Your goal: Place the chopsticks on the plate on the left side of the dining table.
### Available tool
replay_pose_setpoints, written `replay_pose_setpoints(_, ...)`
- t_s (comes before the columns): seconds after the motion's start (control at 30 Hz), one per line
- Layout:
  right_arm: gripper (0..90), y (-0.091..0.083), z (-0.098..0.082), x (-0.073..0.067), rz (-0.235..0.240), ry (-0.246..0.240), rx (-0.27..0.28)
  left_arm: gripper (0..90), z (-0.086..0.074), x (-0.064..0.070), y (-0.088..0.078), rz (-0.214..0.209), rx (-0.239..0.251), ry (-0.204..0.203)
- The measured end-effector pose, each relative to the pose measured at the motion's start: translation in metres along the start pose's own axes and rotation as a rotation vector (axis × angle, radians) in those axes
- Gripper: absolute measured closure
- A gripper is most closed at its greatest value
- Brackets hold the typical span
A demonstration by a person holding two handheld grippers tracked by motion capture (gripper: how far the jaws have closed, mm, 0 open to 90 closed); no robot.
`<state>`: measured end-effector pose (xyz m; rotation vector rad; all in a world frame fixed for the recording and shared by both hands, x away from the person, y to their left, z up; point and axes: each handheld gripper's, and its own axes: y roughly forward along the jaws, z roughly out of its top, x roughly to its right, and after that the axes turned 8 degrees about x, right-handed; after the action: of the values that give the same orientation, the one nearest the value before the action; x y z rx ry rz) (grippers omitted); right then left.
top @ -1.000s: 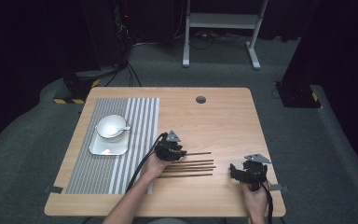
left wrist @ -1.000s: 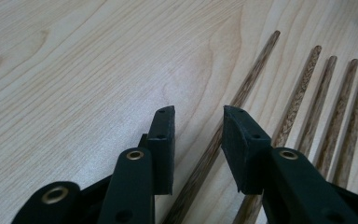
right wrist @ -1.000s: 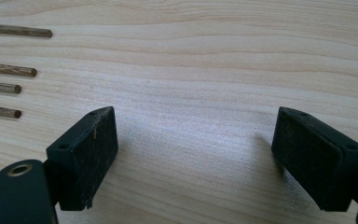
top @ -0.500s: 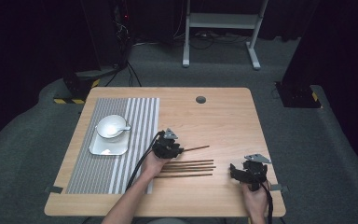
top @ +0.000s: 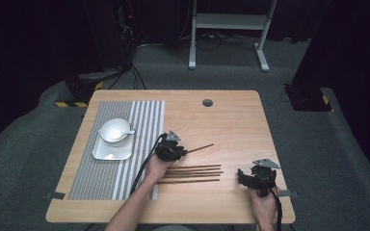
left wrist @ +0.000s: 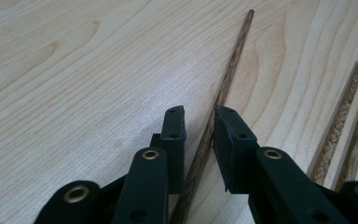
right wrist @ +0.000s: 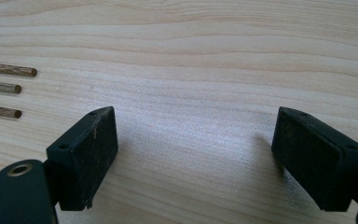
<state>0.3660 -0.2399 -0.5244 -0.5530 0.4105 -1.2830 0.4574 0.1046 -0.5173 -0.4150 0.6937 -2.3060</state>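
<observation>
Two grippers work over a wooden table [top: 231, 120] in the high view: the left gripper [top: 172, 150] sits near the middle of the table, just right of a striped placemat [top: 139, 115], and the right gripper [top: 257, 179] rests near the front right corner, well apart from it. One dark stick [top: 200, 147] runs up and to the right from the left gripper, tilted away from three more sticks [top: 192, 173] that lie side by side just in front of it. On the placemat a white bowl [top: 114, 131] sits on a white square plate [top: 110, 152], with what looks like a spoon lying in it. In the left gripper view, the left gripper [left wrist: 199, 122] has its jaws drawn close on either side of the stick [left wrist: 223, 88], which passes between them and lies over the wood; whether the pads press the stick cannot be told, as a thin gap seems to show on each side. The other sticks [left wrist: 340, 116] lie at the right edge. In the right gripper view, the right gripper [right wrist: 193, 149] has its jaws spread wide over bare wood with nothing between them, and stick ends [right wrist: 9, 86] show at the left edge.
</observation>
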Motion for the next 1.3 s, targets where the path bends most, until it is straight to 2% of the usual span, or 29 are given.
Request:
replay_pose_setpoints(0.3, 14.4, 0.0, 0.0, -0.0001, 0.0, 0.0, 0.0, 77.6, 0.0001, -0.0041, -0.0002, -0.004, -0.001, 0.005)
replay_pose_setpoints(0.37, 14.5, -0.0001, -0.0001, -0.0002, -0.001, 0.001, 0.0, 78.2, 0.0023, -0.0048, 0.001, -0.001, -0.01, 0.021)
replay_pose_setpoints(0.97, 15.0, -0.0003, -0.0002, -0.0004, 0.0, 0.001, 0.001, 82.5, 0.0024, -0.0071, 0.001, -0.013, -0.015, 0.064)
replay_pose_setpoints(1.3, 15.0, -0.0003, -0.0002, -0.0005, 0.0, 0.001, 0.001, 83.2, 0.0028, -0.0071, 0.001, -0.016, -0.021, 0.108)
